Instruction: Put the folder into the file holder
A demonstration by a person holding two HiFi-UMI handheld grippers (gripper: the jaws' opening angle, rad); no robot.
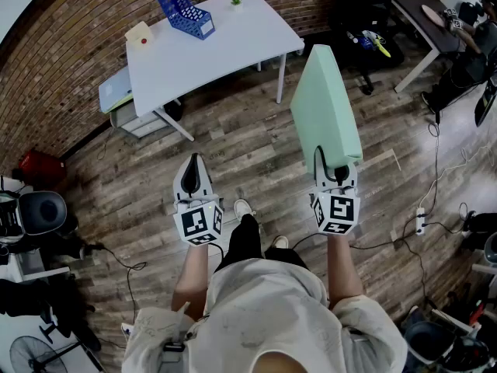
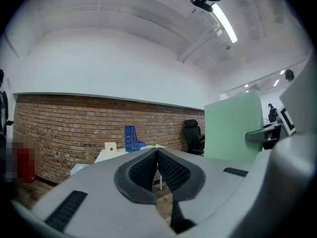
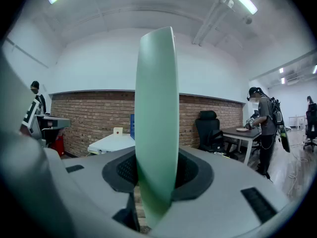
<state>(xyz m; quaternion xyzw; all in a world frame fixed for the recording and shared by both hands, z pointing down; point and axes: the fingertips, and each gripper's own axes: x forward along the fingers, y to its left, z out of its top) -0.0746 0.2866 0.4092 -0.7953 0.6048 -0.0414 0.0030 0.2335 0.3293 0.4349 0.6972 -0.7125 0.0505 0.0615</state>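
The thick pale-green folder (image 1: 324, 103) is standing edge-up, the level right hand-held gripper (image 1: 335, 171) grasping it; the left hand-held gripper (image 1: 194, 168) is hovering clenched, empty.

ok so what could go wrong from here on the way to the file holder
1. The right claw pinches the green folder only at one end, so the long folder could tilt or slip while carried.
2. The blue file holder stands near the far edge of the white table. A misaligned folder might shove it, and the left claw is shut and far from it, not steadying it.
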